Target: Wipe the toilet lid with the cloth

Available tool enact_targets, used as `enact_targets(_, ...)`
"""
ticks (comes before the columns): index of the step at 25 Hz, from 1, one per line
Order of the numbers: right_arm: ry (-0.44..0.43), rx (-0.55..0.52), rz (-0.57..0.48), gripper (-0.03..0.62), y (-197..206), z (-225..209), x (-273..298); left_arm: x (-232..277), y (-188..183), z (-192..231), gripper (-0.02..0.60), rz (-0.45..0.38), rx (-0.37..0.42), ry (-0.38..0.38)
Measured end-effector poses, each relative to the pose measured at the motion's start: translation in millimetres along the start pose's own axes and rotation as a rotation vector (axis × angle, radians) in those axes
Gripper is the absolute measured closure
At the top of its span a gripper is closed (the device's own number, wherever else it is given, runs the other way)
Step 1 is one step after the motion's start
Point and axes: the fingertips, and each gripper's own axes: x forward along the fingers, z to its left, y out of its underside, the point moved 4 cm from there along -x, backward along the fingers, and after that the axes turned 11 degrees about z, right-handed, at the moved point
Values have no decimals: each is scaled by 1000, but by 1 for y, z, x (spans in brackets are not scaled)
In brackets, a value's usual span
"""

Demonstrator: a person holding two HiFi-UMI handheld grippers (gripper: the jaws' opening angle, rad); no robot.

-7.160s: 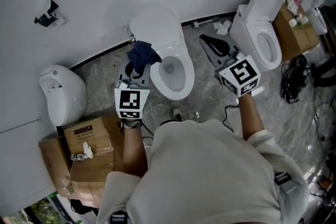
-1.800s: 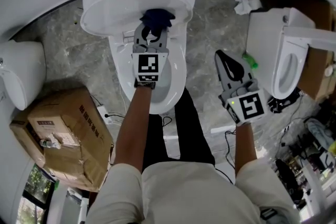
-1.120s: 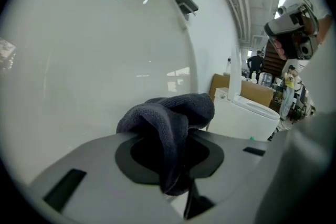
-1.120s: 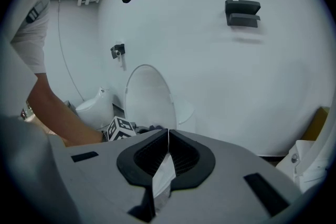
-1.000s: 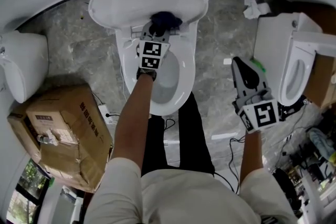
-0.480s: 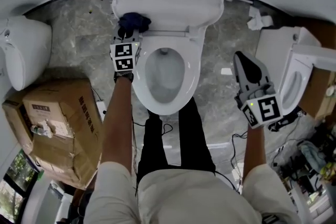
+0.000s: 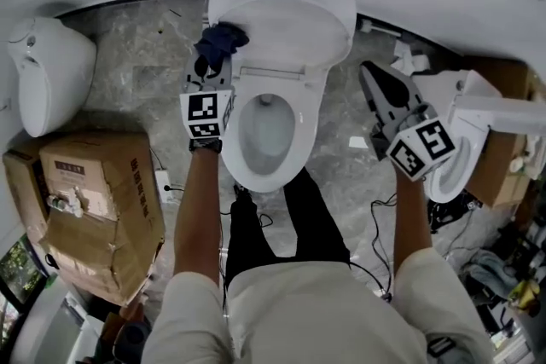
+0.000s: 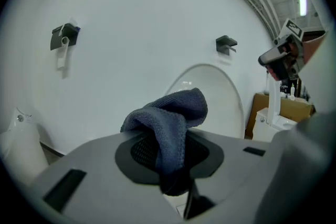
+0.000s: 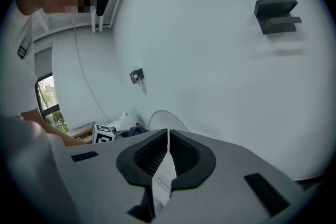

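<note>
Now the left gripper (image 7: 212, 71), clamping the cloth (image 7: 220, 43), is hovering at the raised toilet lid's (image 7: 294, 17) left edge, nearer than the closed, empty right gripper (image 7: 372, 79).

head view overhead, gripper views low, toilet lid (image 7: 286, 17) common

Nothing legible shows — any print on the cardboard box (image 7: 102, 200) at the left is too small and blurred to read.

Left hand-held gripper (image 7: 208, 64) clamped, right (image 7: 368, 74) seemingly shut.
</note>
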Motion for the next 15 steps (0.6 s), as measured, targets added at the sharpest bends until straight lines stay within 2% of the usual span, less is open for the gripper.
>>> enact_targets(6,-92,-111,45,562,-38,-1,27,-53,-40,-7,499,6,-30,-22)
enact_targets(9,-63,-235,107,562,-43,-1,47,-77,-59,-6,499,14,-69,-27)
enact_targets(11,-31,-321,159,562,-41,-3,62,-93,-72,-6,499,11,-66,-34)
enact_targets(15,10,-380,199,557,-43,-14,76,-109,-92,-13,499,-15,-35,-39)
